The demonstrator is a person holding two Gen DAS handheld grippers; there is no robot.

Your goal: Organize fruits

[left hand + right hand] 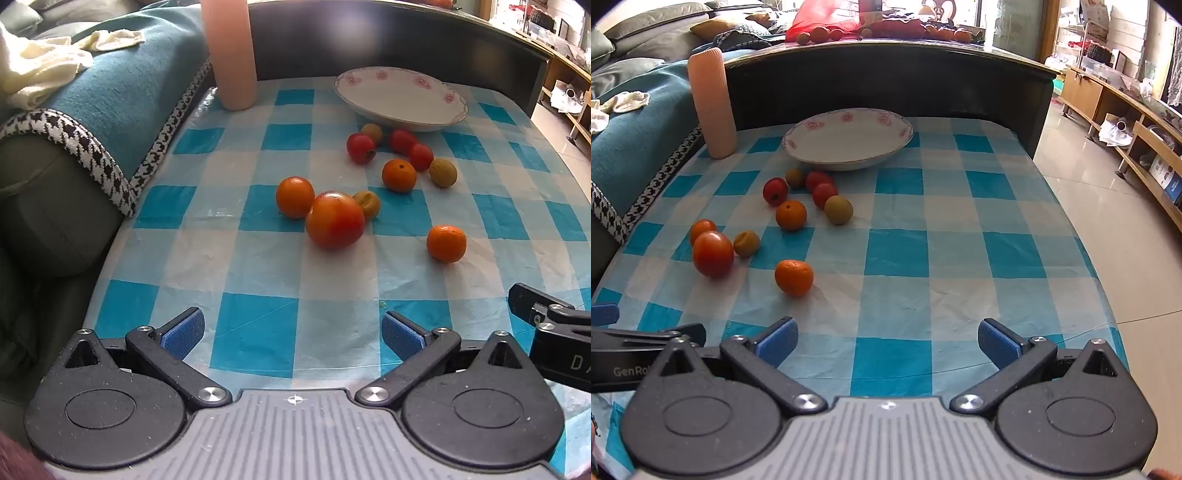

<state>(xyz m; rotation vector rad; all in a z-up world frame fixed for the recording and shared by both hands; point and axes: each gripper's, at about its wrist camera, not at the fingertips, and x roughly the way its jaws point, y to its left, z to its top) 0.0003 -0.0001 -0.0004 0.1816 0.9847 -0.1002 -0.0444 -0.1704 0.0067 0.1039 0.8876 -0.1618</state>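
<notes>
Several small fruits lie loose on the blue-and-white checked tablecloth (pixel 258 332): a large red-orange tomato (pixel 335 220) (pixel 713 253), small oranges (pixel 446 238) (pixel 794 277), red fruits (pixel 361 148) (pixel 775 191) and yellow-green fruits (pixel 443 172) (pixel 838 209). A white plate with pink flowers (pixel 400 96) (pixel 847 137) stands empty behind them. My left gripper (pixel 293 334) is open and empty, near the front edge, short of the tomato. My right gripper (pixel 888 341) is open and empty, to the right of the fruits.
A tall pink ribbed vase (pixel 231 51) (pixel 712 103) stands at the table's back left. A dark raised counter (pixel 886 81) runs behind the plate. A teal sofa cover (pixel 122 96) borders the left edge. The floor (pixel 1108 221) drops off on the right.
</notes>
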